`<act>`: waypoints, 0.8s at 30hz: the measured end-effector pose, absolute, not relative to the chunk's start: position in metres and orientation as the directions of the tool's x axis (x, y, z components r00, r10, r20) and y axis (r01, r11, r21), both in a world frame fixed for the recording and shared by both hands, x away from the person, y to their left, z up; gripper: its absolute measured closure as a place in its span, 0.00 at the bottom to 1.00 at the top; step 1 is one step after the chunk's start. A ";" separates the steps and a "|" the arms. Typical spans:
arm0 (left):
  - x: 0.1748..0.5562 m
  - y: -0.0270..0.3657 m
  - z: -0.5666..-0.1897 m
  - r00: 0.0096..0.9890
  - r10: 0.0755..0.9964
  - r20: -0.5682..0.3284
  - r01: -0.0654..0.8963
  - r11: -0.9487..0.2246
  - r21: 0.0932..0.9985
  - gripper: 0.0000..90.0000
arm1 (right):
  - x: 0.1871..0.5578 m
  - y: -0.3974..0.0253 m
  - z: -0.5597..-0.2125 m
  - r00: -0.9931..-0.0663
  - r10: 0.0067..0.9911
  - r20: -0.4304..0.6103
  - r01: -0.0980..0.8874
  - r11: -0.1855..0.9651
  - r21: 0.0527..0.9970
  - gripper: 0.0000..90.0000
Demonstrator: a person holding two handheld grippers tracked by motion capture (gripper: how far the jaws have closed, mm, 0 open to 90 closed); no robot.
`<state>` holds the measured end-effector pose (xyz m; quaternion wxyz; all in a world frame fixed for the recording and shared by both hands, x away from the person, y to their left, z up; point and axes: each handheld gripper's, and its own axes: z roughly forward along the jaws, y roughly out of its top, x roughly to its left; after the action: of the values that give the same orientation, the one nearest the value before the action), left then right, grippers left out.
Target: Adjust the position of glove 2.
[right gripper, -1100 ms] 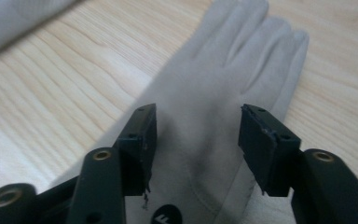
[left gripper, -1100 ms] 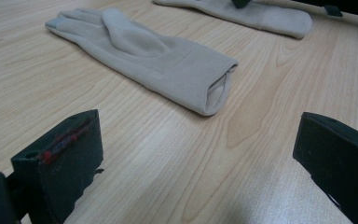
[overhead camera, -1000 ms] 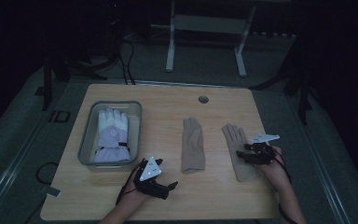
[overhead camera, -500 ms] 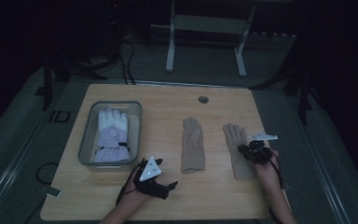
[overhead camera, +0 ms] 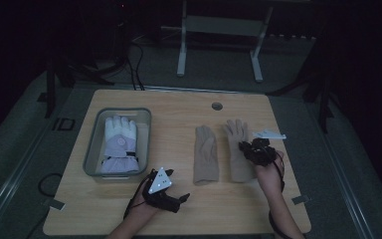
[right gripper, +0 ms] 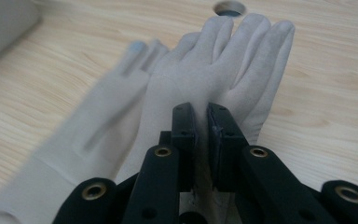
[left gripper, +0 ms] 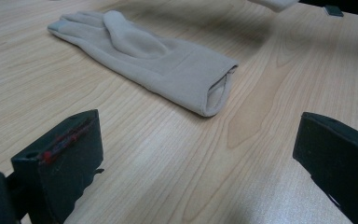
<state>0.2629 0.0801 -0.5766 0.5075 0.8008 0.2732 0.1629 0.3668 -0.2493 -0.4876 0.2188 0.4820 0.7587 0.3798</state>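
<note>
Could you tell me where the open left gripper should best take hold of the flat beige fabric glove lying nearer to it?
Probably at the cuff of the beige fabric glove, coming from the person's side: its open hem faces the left gripper and stands slightly proud of the wooden table.

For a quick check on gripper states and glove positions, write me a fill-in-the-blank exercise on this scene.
1. The right gripper is shut on the ____ of the two beige gloves on the table.
2. The left gripper has its jaws ____, gripping nothing.
3. The white glove lies inside the grey ____.
4. The left beige glove lies ____ on the wood.

Missing words: right; open; bin; flat
</note>
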 end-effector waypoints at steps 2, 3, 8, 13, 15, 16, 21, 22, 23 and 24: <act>0.263 0.080 -0.577 0.798 0.602 -0.014 0.269 -0.335 0.903 0.02 | 0.368 -0.231 -0.484 -0.443 0.895 0.054 0.562 0.231 0.794 0.91; 0.263 0.080 -0.577 0.798 0.603 -0.015 0.269 -0.334 0.904 0.02 | 0.369 -0.225 -0.483 -0.444 0.894 0.059 0.561 0.226 0.796 0.91; 0.263 0.081 -0.577 0.799 0.602 -0.017 0.269 -0.332 0.904 0.02 | 0.372 -0.199 -0.482 -0.436 0.896 0.085 0.566 0.200 0.800 0.91; 0.262 0.081 -0.577 0.800 0.600 -0.012 0.266 -0.336 0.904 0.02 | 0.375 -0.174 -0.489 -0.426 0.899 0.105 0.589 0.187 0.786 0.91; 0.262 0.081 -0.577 0.800 0.600 -0.009 0.264 -0.338 0.903 0.02 | 0.377 -0.166 -0.494 -0.425 0.898 0.112 0.598 0.186 0.779 0.91; 0.262 0.081 -0.577 0.800 0.600 -0.007 0.262 -0.339 0.903 0.02 | 0.377 -0.164 -0.497 -0.428 0.896 0.118 0.598 0.183 0.780 0.91; 0.262 0.080 -0.577 0.802 0.597 -0.008 0.265 -0.343 0.901 0.02 | 0.377 -0.150 -0.514 -0.435 0.894 0.105 0.607 0.206 0.768 0.90; 0.262 0.080 -0.577 0.803 0.595 -0.008 0.264 -0.345 0.901 0.02 | 0.378 -0.149 -0.518 -0.422 0.902 0.095 0.613 0.207 0.762 0.90; 0.262 0.080 -0.577 0.804 0.594 -0.005 0.263 -0.348 0.900 0.02 | 0.378 -0.149 -0.521 -0.412 0.907 0.084 0.617 0.210 0.758 0.90; 0.262 0.080 -0.577 0.804 0.595 -0.005 0.264 -0.348 0.900 0.02 | 0.379 -0.149 -0.525 -0.400 0.912 0.085 0.625 0.205 0.753 0.90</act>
<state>0.2615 0.0799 -0.5766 0.5047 0.8045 0.2667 0.1640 0.3793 -0.1493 -0.5255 0.1948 0.5117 0.7512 0.3686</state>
